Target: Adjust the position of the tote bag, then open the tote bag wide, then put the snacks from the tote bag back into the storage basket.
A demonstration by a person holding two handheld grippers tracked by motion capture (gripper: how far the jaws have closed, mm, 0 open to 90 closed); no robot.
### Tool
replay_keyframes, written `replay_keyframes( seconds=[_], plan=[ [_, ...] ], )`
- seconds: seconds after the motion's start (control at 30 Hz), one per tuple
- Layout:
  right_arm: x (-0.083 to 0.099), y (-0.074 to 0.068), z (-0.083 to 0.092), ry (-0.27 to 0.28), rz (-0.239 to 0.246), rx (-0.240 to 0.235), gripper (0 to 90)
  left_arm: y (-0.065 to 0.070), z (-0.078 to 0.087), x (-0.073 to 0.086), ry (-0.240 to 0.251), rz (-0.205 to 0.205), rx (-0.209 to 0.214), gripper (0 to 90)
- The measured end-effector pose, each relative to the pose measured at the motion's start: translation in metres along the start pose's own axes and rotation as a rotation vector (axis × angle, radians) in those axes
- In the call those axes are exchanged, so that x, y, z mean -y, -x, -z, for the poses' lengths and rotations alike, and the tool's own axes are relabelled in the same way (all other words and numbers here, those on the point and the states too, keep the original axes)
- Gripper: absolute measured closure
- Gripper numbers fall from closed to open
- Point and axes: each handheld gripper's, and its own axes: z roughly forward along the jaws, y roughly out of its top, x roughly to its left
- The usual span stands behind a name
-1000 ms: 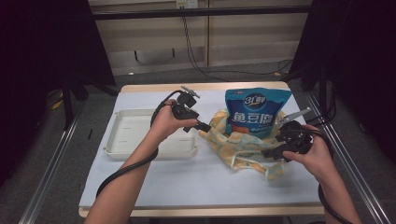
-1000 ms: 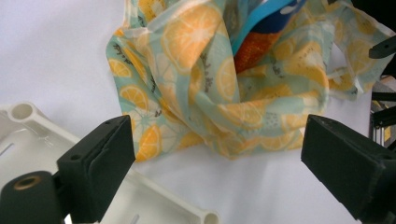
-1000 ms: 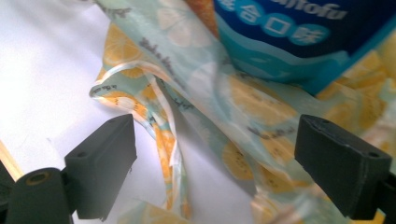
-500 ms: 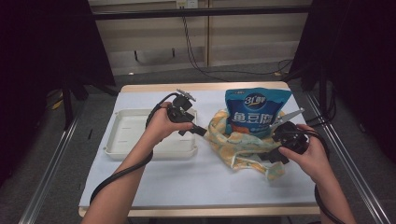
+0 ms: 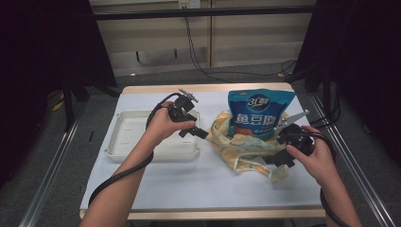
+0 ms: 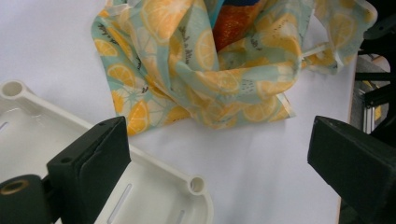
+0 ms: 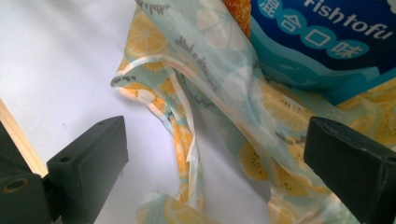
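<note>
Scene: white-topped counter with a wooden front edge, seen from above, with dark floor around it.
Bag: lemon-print bag lies crumpled right of centre in the high view, its thin fabric in loose folds on the counter; in the left gripper view it fills the upper middle, and in the right gripper view it runs down the middle.
Snack pouch: blue snack pouch stands upright in the mouth of the lemon-print bag, above it in the high view; its blue printed face sits at the upper right of the right gripper view.
Tray: white tray lies at the left centre of the high view, apart from the bag; one rounded corner of it shows at the lower left of the left gripper view.
Left gripper: left gripper is held over the right end of the tray, pointing toward the bag, jaws spread wide with nothing between them; in its own view bare counter lies between the jaws.
Right gripper: right gripper sits at the lower right edge of the bag, jaws spread wide after just opening further; in its own view a fold and a handle strip of the bag lie between the jaws, but the pads do not press on them.
Hands: one hand grips each gripper, forearms entering from the bottom edge of the high view.
</note>
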Motion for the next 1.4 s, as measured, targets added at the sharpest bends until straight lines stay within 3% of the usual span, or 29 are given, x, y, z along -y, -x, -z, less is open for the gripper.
replay_keyframes(
  seconds=[0.2, 0.23, 0.27, 0.43, 0.47, 0.5, 0.53, 0.67, 0.7, 0.77, 0.83, 0.87, 0.93, 1.0, 1.1, 1.17, 1.23, 1.4],
  plan=[
    [0.001, -0.001, 0.002, 0.008, 0.01, -0.011, 5.7, 0.004, 0.002, -0.005, 0.002, -0.008, -0.003, 5.4],
    [0.002, 0.0, 0.002, 0.006, -0.001, -0.016, 5.7, 0.002, 0.003, -0.006, -0.016, -0.032, -0.005, 5.5],
    [0.002, 0.0, 0.001, 0.009, 0.001, -0.013, 5.7, 0.004, 0.002, -0.006, -0.001, -0.007, -0.003, 5.5],
    [0.004, 0.001, -0.003, -0.01, 0.001, -0.017, 5.7, 0.004, 0.002, -0.009, -0.012, -0.022, 0.004, 5.8],
    [0.004, 0.001, -0.004, -0.011, 0.005, -0.021, 5.7, 0.005, 0.002, -0.009, -0.003, -0.01, 0.007, 5.8],
    [0.004, 0.001, -0.004, -0.006, 0.009, -0.021, 5.7, 0.004, 0.004, -0.01, -0.016, -0.034, 0.006, 5.8],
    [0.003, 0.001, -0.004, -0.005, 0.003, -0.025, 5.7, 0.005, 0.004, -0.011, -0.008, -0.017, 0.013, 5.9],
    [0.002, 0.001, -0.004, -0.002, 0.009, -0.019, 5.7, 0.007, 0.007, -0.017, -0.036, -0.047, 0.015, 6.1],
    [0.001, 0.0, -0.003, -0.005, 0.008, -0.024, 5.7, 0.009, 0.006, -0.018, -0.015, -0.025, 0.006, 6.1],
    [0.001, 0.001, -0.002, 0.0, 0.002, -0.028, 5.7, 0.009, 0.008, -0.022, -0.025, -0.052, 0.008, 6.1],
    [0.001, 0.002, -0.003, -0.004, 0.008, -0.027, 5.7, 0.011, 0.008, -0.026, -0.018, -0.035, 0.011, 6.3],
    [0.001, 0.003, -0.004, -0.002, 0.005, -0.028, 5.7, 0.011, 0.008, -0.027, -0.027, -0.055, 0.006, 6.3],
    [0.001, 0.004, -0.004, -0.005, 0.005, -0.027, 5.7, 0.013, 0.009, -0.031, -0.025, -0.048, 0.011, 6.4],
    [0.0, 0.004, -0.005, -0.003, 0.009, -0.031, 5.7, 0.013, 0.01, -0.035, -0.041, -0.077, 0.007, 6.7],
    [0.0, 0.004, -0.005, 0.0, 0.005, -0.034, 5.7, 0.017, 0.012, -0.041, -0.025, -0.06, 0.014, 6.7],
    [0.0, 0.004, -0.005, 0.001, 0.007, -0.038, 5.7, 0.017, 0.012, -0.045, -0.029, -0.081, 0.009, 6.7],
    [0.0, 0.005, -0.005, 0.003, 0.007, -0.041, 5.7, 0.019, 0.012, -0.049, -0.014, -0.068, 0.017, 6.6],
    [0.002, 0.005, -0.004, 0.001, 0.004, -0.04, 5.7, 0.02, 0.012, -0.059, -0.004, -0.092, 0.011, 6.9]
  ],
)
